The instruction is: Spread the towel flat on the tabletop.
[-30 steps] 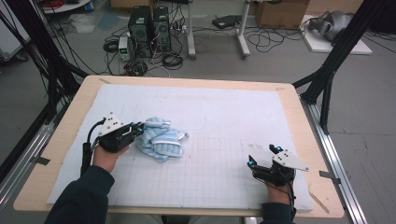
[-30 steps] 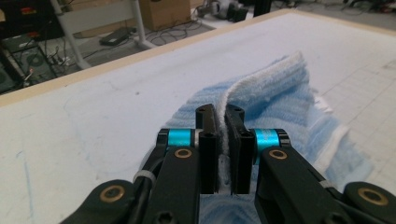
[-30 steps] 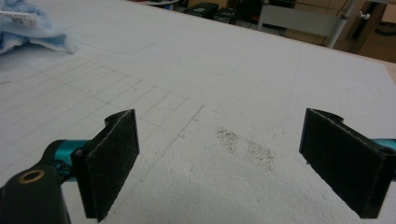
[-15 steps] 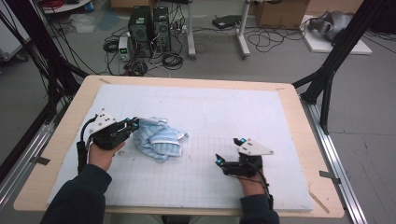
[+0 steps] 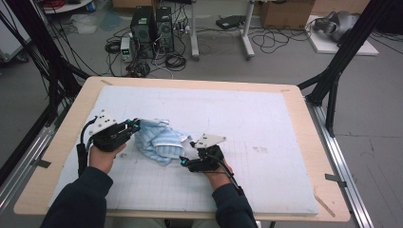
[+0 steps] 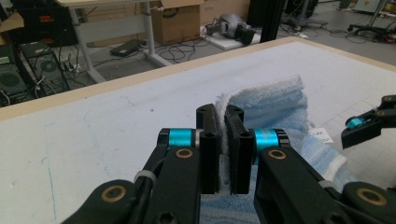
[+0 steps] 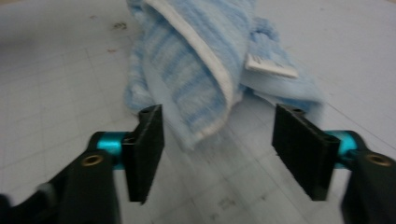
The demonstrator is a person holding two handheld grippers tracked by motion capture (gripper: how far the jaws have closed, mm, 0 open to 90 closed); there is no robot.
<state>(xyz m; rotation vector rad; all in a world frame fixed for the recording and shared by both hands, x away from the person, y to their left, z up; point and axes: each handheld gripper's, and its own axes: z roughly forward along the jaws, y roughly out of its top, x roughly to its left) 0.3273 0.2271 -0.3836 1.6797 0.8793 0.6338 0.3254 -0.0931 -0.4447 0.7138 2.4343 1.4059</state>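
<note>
A crumpled light blue striped towel (image 5: 159,140) lies on the left half of the mat. My left gripper (image 5: 135,126) comes at it from the left and is shut on its edge. In the left gripper view the jaws (image 6: 220,119) pinch a thin fold of the towel (image 6: 275,100). My right gripper (image 5: 183,160) sits at the towel's near right corner, pointing left. Its jaws have just been closing. In the right gripper view the gripper (image 7: 219,121) stands open around a hanging towel corner (image 7: 196,60), and the pads (image 7: 149,149) do not touch it. A white tag (image 7: 271,65) shows on the towel.
A white gridded mat (image 5: 266,123) covers the wooden table (image 5: 304,118). Black frame struts (image 5: 332,80) rise at the table's right and left sides. Computer towers (image 5: 152,23) and cables lie on the floor beyond the far edge.
My right gripper has travelled left across the mat from the front right up to the towel, and its jaws have narrowed. The left gripper has kept its grip and place.
</note>
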